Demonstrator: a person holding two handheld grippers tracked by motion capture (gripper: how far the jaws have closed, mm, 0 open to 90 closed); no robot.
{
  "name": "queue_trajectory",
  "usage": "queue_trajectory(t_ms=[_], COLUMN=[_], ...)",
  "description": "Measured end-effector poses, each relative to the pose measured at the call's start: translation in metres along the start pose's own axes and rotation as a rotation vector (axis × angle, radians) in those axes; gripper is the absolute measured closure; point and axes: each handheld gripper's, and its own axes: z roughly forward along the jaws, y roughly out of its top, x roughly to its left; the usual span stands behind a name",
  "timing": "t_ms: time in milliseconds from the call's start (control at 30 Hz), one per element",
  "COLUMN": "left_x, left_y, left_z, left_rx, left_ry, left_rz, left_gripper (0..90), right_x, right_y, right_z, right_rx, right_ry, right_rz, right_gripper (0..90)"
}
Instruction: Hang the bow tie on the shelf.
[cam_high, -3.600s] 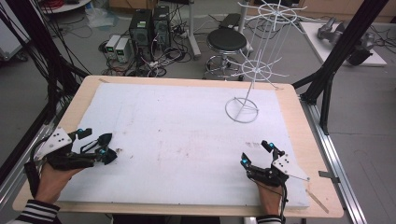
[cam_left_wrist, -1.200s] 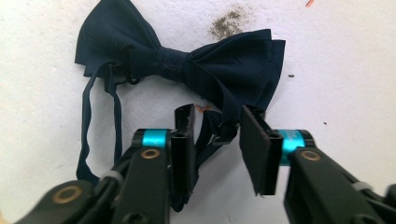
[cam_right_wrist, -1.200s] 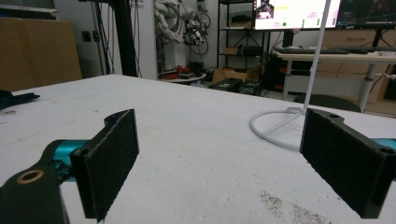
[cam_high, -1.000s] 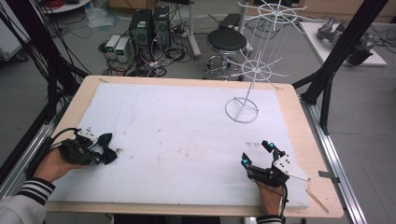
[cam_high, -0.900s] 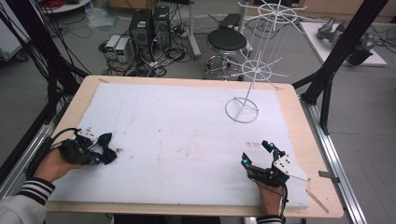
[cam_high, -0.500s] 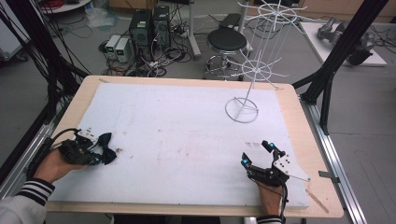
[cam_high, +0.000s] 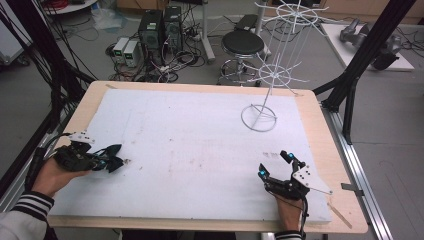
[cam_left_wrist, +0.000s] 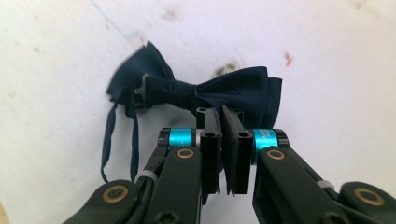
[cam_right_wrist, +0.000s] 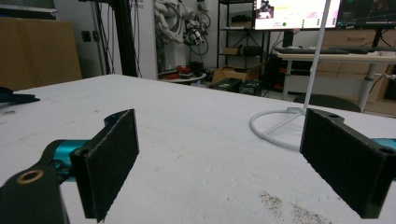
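Observation:
A dark navy bow tie (cam_left_wrist: 238, 91) lies on the white board (cam_high: 190, 145) near its left edge, its thin strap trailing to one side. My left gripper (cam_left_wrist: 220, 116) is shut on the near edge of one wing, the pads pressed together on the cloth. From above, that gripper (cam_high: 107, 161) lies low on the board with the bow tie (cam_high: 116, 152) at its tips. My right gripper (cam_high: 273, 165) rests near the front right corner, open, with nothing between its pads (cam_right_wrist: 112, 154).
A tall white wire stand (cam_high: 270, 75) rises from a ring base (cam_high: 258, 118) at the back right of the board; the base (cam_right_wrist: 275, 126) lies ahead of my right gripper. Beyond the far edge are a stool (cam_high: 242, 44) and computers (cam_high: 160, 25). Black frame posts flank the table.
Since the oldest frame my left hand has rolled over and shifted slightly inward onto the bow tie. Over the last second nothing visibly moves. The right hand stays still.

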Motion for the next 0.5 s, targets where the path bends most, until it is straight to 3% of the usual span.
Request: queue_trajectory(t_ms=[333,500], left_x=[-0.006,-0.012], left_y=[0.008,0.017], left_z=[-0.008,-0.010], left_rx=[-0.182,-0.286], left_ry=[-0.043,-0.039], left_rz=[-0.007,-0.007], left_gripper=[85.6,85.6], right_x=[0.000,0.000], right_y=[0.000,0.000], right_z=[0.000,0.000], right_rx=[-0.001,0.000], right_ry=[-0.002,-0.003], right_rz=[-0.001,0.001], right_gripper=[10.7,10.7])
